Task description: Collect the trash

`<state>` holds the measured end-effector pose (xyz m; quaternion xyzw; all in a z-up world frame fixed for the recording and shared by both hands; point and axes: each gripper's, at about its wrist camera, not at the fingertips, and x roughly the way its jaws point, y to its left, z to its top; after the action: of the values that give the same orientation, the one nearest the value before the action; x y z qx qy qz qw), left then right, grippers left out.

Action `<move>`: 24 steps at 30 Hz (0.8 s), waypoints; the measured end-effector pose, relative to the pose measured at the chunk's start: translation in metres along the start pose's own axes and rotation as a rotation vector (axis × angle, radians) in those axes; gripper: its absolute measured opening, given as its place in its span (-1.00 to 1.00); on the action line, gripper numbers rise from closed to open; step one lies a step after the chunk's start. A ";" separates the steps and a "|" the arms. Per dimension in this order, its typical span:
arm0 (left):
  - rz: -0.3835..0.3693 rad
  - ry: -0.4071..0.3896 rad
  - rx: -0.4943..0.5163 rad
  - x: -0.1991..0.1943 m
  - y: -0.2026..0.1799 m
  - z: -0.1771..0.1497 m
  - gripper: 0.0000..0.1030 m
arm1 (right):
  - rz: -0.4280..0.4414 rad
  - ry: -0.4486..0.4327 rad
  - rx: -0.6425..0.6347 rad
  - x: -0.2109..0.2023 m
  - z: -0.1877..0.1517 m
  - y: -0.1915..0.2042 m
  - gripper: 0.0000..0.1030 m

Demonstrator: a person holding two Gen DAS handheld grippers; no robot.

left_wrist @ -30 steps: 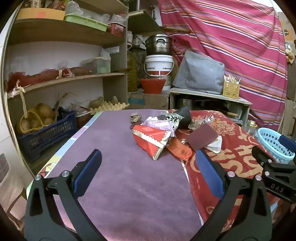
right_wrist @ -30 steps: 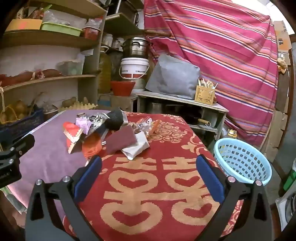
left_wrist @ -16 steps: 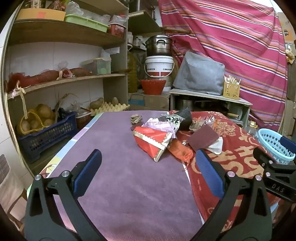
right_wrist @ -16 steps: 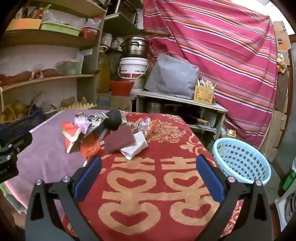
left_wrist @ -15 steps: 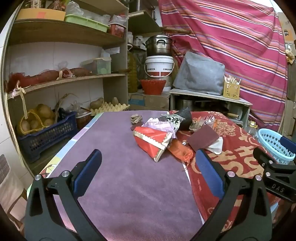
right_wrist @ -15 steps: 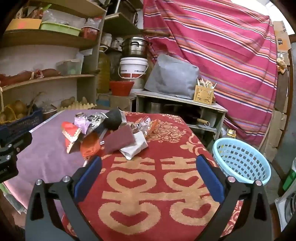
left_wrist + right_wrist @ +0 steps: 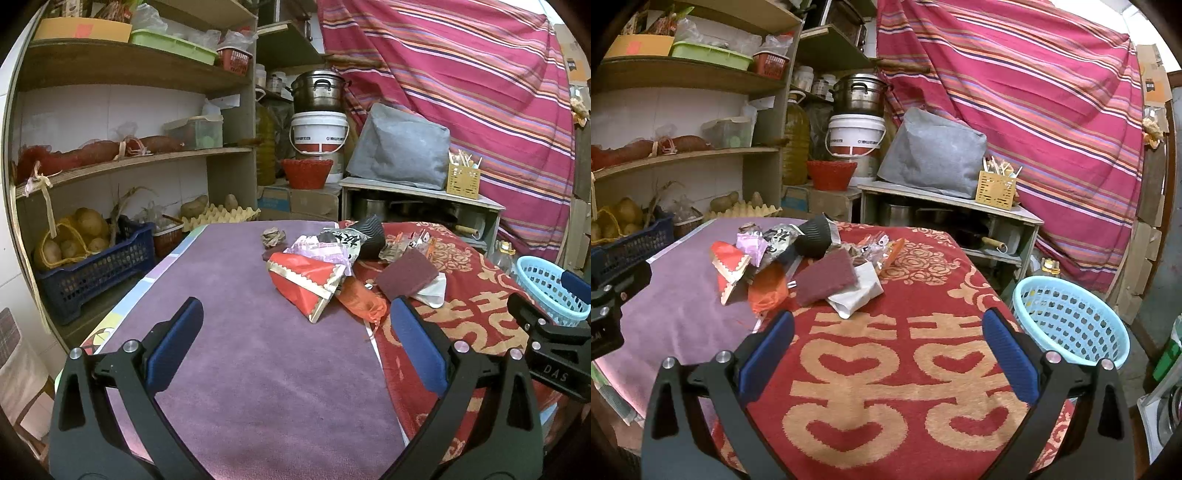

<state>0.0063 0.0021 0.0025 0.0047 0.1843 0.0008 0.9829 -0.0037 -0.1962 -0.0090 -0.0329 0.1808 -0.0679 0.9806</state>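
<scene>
A heap of trash (image 7: 332,266) sat in the middle of a table, straddling the seam between a purple cloth (image 7: 236,332) and a red cloth (image 7: 886,369) patterned with tan hearts and roses. The nearest piece was a red foil wrapper (image 7: 306,280) with a gold zigzag edge, crumpled into a wedge. Beside it lay an orange mesh bag (image 7: 360,299), a flat maroon scouring pad (image 7: 825,277) with a rough, fibrous face, and folded white paper (image 7: 857,295) under the pad. Behind them were a ribbed black paper cup (image 7: 814,238) tipped on its side, a pale pink wrapper (image 7: 751,247), a brown crumpled wad (image 7: 273,236), and small shiny wrappers too tangled to tell apart.

A light blue perforated plastic basket (image 7: 1071,321) stood beside the table's right edge, its base out of sight.

The left gripper (image 7: 295,332) hovered over the purple cloth, fingers spread wide and empty. The right gripper (image 7: 886,336) hovered over the red cloth, likewise spread and empty. Both were short of the heap.
</scene>
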 end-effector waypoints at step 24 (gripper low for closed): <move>0.002 0.000 0.002 -0.003 0.004 -0.003 0.90 | -0.002 0.005 -0.004 0.002 0.000 0.000 0.92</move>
<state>0.0026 0.0061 0.0012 0.0059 0.1842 0.0013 0.9829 -0.0023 -0.1968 -0.0096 -0.0349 0.1833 -0.0686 0.9800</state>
